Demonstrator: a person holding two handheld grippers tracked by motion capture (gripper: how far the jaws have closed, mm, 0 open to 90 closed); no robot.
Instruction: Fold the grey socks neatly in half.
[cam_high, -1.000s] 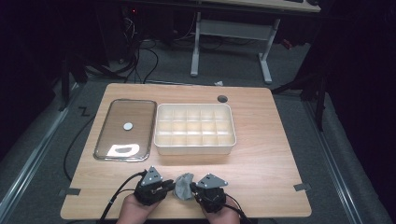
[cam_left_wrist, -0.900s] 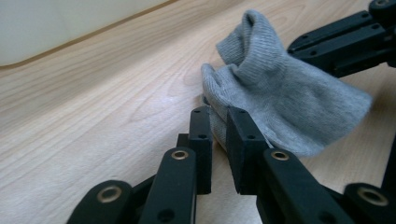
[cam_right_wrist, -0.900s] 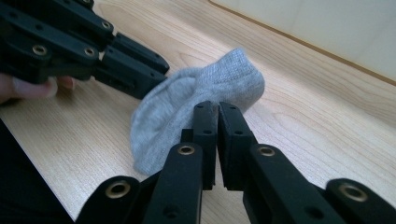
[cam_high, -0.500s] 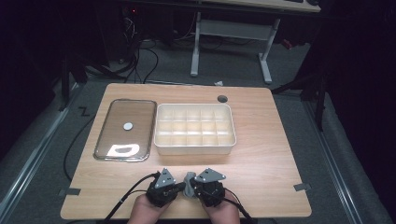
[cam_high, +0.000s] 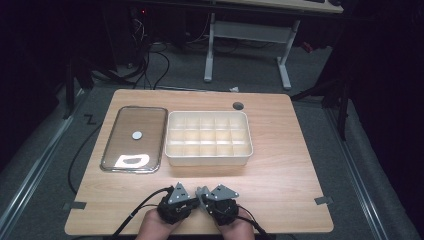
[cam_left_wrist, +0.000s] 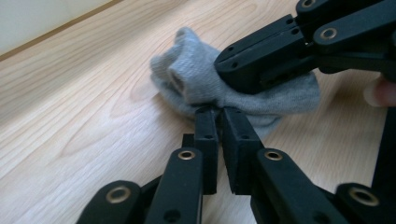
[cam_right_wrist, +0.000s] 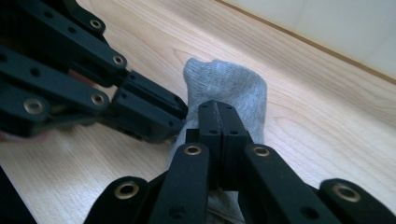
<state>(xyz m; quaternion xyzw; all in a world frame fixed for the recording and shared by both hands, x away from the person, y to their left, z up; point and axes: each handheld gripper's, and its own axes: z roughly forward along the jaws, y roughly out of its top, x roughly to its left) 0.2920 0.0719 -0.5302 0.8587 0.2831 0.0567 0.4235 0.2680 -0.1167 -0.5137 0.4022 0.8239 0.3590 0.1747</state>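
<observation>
A crumpled grey sock (cam_left_wrist: 196, 79) lies on the wooden table (cam_high: 280, 175) near its front edge. My left gripper (cam_left_wrist: 219, 112) pinches a fold of the sock (cam_right_wrist: 224, 84) at its tips. Its jaws have just been opening slightly, and a thin gap shows between them with fabric still caught there. My right gripper (cam_right_wrist: 218, 108) is shut tight on the same sock from the other side. In the high view the left gripper (cam_high: 194, 199) and the right gripper (cam_high: 205, 196) meet tip to tip, held by two hands.
A white compartment box (cam_high: 209, 159) stands in the middle of the table. Left of it lies a shiny metal tray (cam_high: 150, 120) with a small white disc (cam_high: 137, 134) on it. A round cable hole (cam_high: 238, 106) sits at the back edge.
The left gripper has shifted right towards the right gripper, and their tips have come together. The box and the tray have not moved.
</observation>
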